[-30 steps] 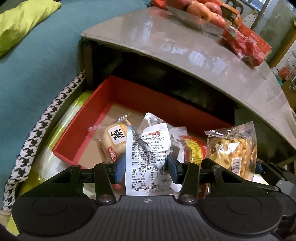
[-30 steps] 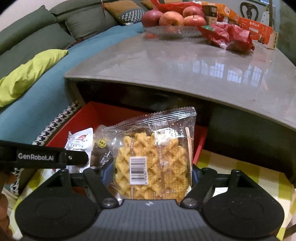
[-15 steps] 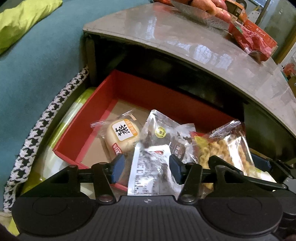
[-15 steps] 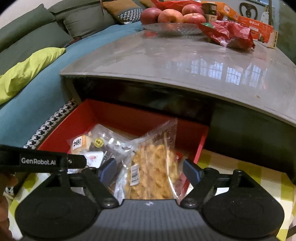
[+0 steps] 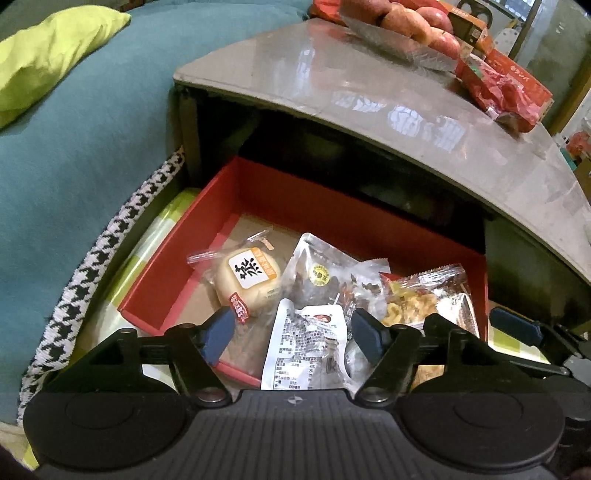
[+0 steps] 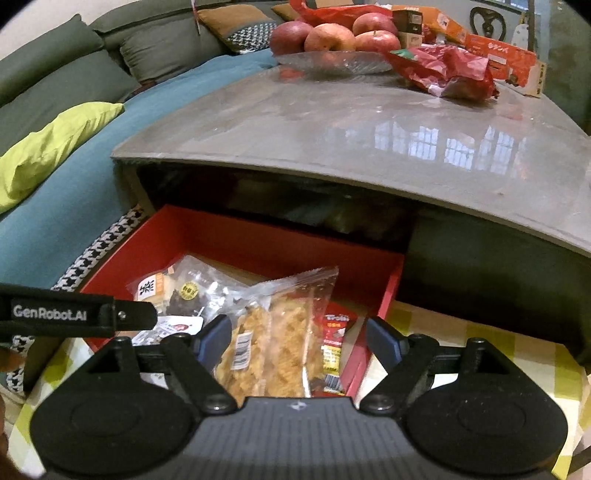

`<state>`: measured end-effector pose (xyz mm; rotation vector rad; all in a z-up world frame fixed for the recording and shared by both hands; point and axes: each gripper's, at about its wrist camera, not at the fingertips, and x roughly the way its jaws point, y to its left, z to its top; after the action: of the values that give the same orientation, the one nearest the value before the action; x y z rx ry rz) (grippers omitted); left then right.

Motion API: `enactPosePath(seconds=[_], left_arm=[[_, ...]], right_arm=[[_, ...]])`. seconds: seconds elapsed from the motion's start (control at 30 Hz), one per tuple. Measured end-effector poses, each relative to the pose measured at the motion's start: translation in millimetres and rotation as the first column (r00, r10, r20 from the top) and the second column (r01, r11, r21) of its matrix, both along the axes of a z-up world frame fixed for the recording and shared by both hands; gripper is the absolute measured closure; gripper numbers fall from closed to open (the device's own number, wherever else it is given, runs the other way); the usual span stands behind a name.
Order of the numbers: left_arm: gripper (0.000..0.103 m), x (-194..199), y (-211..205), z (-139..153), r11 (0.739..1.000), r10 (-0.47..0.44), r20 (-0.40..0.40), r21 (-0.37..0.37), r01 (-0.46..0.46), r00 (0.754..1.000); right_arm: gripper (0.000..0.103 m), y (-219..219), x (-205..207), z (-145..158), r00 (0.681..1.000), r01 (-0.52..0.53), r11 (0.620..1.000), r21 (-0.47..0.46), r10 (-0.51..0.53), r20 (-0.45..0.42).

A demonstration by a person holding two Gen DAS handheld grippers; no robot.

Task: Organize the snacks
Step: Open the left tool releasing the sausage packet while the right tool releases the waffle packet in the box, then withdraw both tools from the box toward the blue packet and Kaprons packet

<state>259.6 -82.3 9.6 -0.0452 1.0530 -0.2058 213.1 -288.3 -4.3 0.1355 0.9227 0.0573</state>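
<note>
A red box (image 5: 295, 199) (image 6: 258, 240) sits on the floor under the table edge. In it lie a round bun packet (image 5: 249, 277), a clear dark-snack packet (image 5: 325, 277), a white printed packet (image 5: 306, 350), a waffle-snack packet (image 5: 428, 306) (image 6: 273, 332) and a red-yellow packet (image 6: 334, 332). My left gripper (image 5: 293, 332) is open above the white packet, not touching it. My right gripper (image 6: 301, 334) is open above the waffle packet, which lies loose in the box.
A grey table (image 6: 351, 122) overhangs the box, bearing a glass dish of apples (image 6: 332, 35), a red bag (image 6: 447, 70) and orange cartons (image 6: 498, 51). A teal sofa (image 5: 74, 147) with a lime cushion (image 5: 48, 55) lies left. A checked mat (image 6: 461, 332) covers the floor.
Both grippers opened and let go: the white packet and the waffle packet dropped into the red box. Both grippers then drew back slightly, jaws spread wider.
</note>
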Motion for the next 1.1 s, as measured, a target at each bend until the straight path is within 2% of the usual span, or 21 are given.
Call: enactPosePath(seconds=[0.33, 1.1], left_arm=[[0.024, -3, 5, 5, 1.000, 0.013, 0.000, -0.020, -0.013, 1.000], [0.019, -28, 3, 14, 1.000, -0.018, 0.003, -0.017, 0.018, 1.000]], right_arm=[[0.008, -9, -2, 10, 1.000, 0.016, 1.000, 0.000, -0.016, 0.026], [0.008, -25, -20, 24, 0.999, 0.034, 0.999, 0.002, -0.034, 0.026]])
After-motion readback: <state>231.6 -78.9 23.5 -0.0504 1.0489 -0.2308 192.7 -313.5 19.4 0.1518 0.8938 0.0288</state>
